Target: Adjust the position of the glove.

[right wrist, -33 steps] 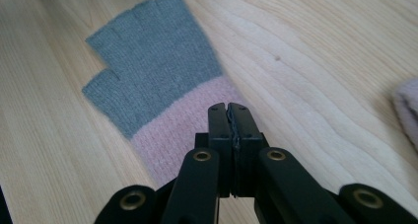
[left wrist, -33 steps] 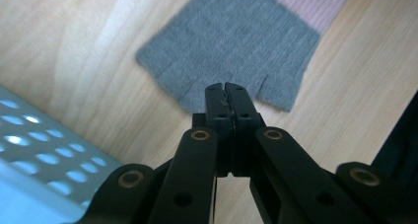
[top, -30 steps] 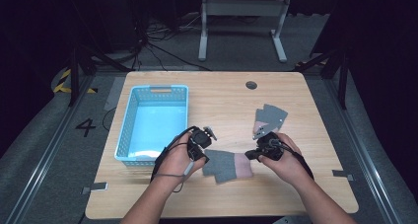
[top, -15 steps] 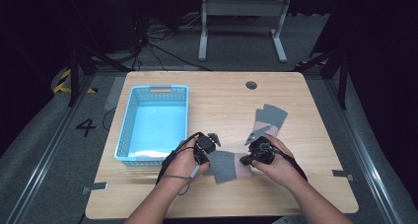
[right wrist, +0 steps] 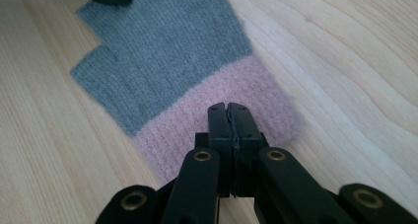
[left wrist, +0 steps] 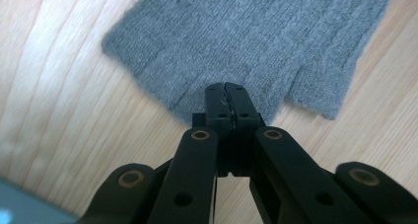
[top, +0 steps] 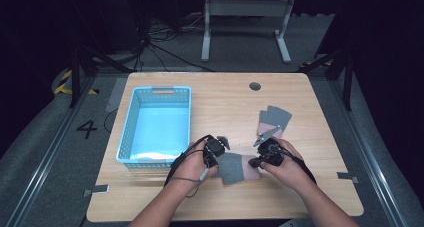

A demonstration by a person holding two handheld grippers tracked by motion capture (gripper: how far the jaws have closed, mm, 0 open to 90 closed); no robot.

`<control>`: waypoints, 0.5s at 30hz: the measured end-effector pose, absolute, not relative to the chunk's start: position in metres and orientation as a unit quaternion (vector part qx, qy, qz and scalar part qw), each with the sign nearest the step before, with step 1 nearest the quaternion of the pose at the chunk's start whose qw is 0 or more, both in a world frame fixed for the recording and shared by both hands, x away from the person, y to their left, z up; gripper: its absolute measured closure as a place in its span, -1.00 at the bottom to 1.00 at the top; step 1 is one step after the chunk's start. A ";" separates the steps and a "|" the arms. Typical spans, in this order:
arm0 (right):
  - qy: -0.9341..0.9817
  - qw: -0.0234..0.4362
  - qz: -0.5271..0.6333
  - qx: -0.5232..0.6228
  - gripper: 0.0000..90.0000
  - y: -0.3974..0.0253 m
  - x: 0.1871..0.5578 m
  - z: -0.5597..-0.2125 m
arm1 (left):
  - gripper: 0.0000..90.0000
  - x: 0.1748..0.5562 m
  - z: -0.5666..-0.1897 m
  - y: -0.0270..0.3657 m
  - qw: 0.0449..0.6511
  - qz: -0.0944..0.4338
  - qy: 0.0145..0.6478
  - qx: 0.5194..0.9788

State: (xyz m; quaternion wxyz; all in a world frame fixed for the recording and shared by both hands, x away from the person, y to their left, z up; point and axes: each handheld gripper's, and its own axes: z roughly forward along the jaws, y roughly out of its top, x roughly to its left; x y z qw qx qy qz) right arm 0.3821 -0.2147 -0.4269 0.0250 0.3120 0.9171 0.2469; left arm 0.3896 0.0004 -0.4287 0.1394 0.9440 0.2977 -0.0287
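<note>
Lower centre: my left claw (left wrist: 226,93) is pinching the glove (top: 239,168) at its grey finger edge, my right claw (right wrist: 230,113) pinching its pink cuff. Soft, light knit; hold by the edges.

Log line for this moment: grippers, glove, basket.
left gripper: shut on glove grey finger edge | right gripper: shut on glove pink cuff | second glove: flat, beyond | basket: no glove inside

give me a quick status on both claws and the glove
Left claw shut at grey finger edge of glove. Right claw shut at pink cuff. Nothing in the way.
</note>
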 end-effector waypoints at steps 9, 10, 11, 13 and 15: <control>0.912 0.030 0.239 0.333 1.00 -0.230 0.381 -0.425 | 1.00 0.390 -0.429 -0.010 0.149 -0.029 0.282 0.947; 0.912 0.031 0.240 0.331 1.00 -0.230 0.381 -0.424 | 1.00 0.390 -0.428 -0.010 0.152 -0.029 0.281 0.947; 0.912 0.031 0.240 0.331 1.00 -0.230 0.381 -0.424 | 1.00 0.390 -0.428 -0.010 0.152 -0.029 0.281 0.947; 0.911 0.035 0.248 0.329 1.00 -0.230 0.381 -0.422 | 1.00 0.389 -0.423 -0.006 0.160 -0.033 0.283 0.945; 0.908 0.039 0.257 0.329 1.00 -0.232 0.380 -0.418 | 0.98 0.387 -0.417 -0.004 0.165 -0.033 0.282 0.945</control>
